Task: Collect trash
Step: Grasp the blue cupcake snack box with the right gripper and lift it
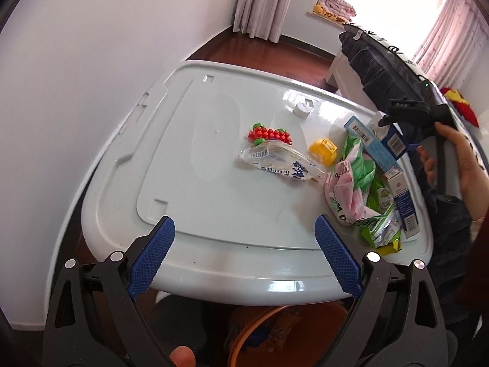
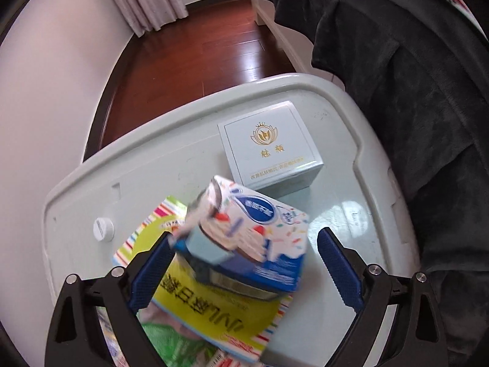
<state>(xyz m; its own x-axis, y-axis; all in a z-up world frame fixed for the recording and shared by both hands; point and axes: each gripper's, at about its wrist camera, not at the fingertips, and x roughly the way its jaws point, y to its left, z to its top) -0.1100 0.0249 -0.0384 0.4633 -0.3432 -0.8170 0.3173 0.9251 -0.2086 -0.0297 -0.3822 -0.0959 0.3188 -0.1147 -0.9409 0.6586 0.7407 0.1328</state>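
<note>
On the pale grey plastic lid (image 1: 214,183) that serves as the work surface, the trash lies mostly toward its right side: a clear printed wrapper (image 1: 281,163), a pink-and-green crumpled bag (image 1: 351,183), a green foil packet (image 1: 382,229) and several small blue-and-white boxes (image 1: 400,198). A red-and-green toy (image 1: 269,134), a yellow block (image 1: 322,151) and a white cap (image 1: 302,110) sit near the middle. The left gripper (image 1: 244,238) hangs over the lid's near edge, jaws spread wide with nothing between them. The right gripper (image 2: 244,257) also has its jaws spread; a blue-and-white milk carton (image 2: 247,238) lies tilted between the blue pads (the left pad touches or nearly touches it, the right is apart), resting on a striped yellow-green box (image 2: 214,315). A pale square gift box (image 2: 269,146) sits beyond it.
</note>
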